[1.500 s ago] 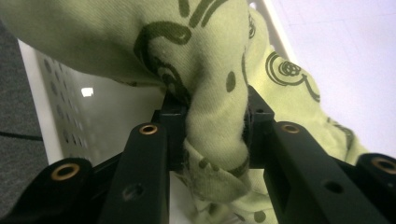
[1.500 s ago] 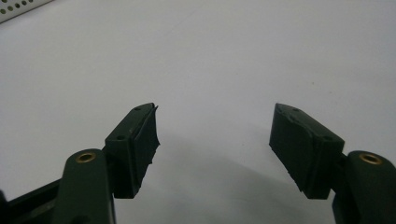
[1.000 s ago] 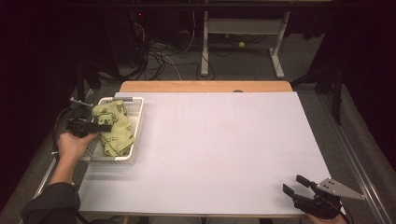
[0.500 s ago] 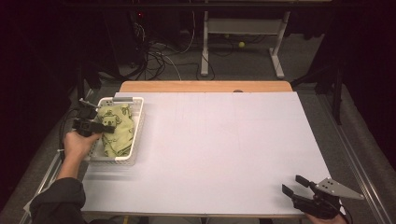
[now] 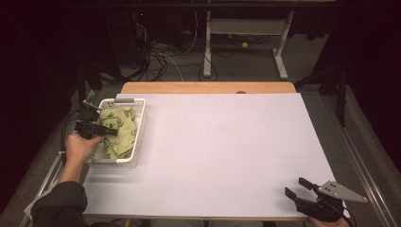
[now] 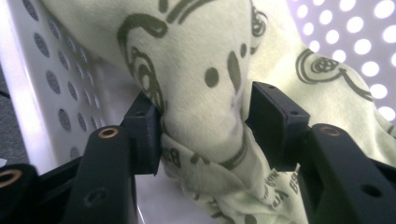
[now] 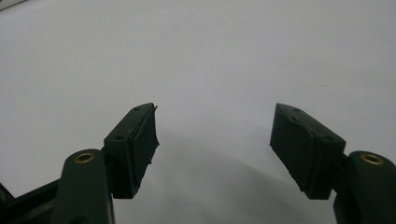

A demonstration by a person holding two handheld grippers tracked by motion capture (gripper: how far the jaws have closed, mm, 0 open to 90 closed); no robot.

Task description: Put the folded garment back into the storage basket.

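A pale green cloth printed with dark animal figures lies bunched in a white perforated basket at the left edge of the white table. My left gripper reaches into the basket from its left side. In the left gripper view a thick fold of the cloth is pinched between the jaws of my left gripper, with the basket wall behind. My right gripper rests at the table's near right corner. It stands open over the bare table in the right gripper view.
A wooden strip runs along the table's far edge. Beyond it, cables lie on the dark floor beside a white desk frame and a small yellow ball. A metal rail borders the right side.
The left gripper has pushed a little deeper into the basket, and the cloth sits lower and flatter than a second ago. The right gripper has hardly moved.
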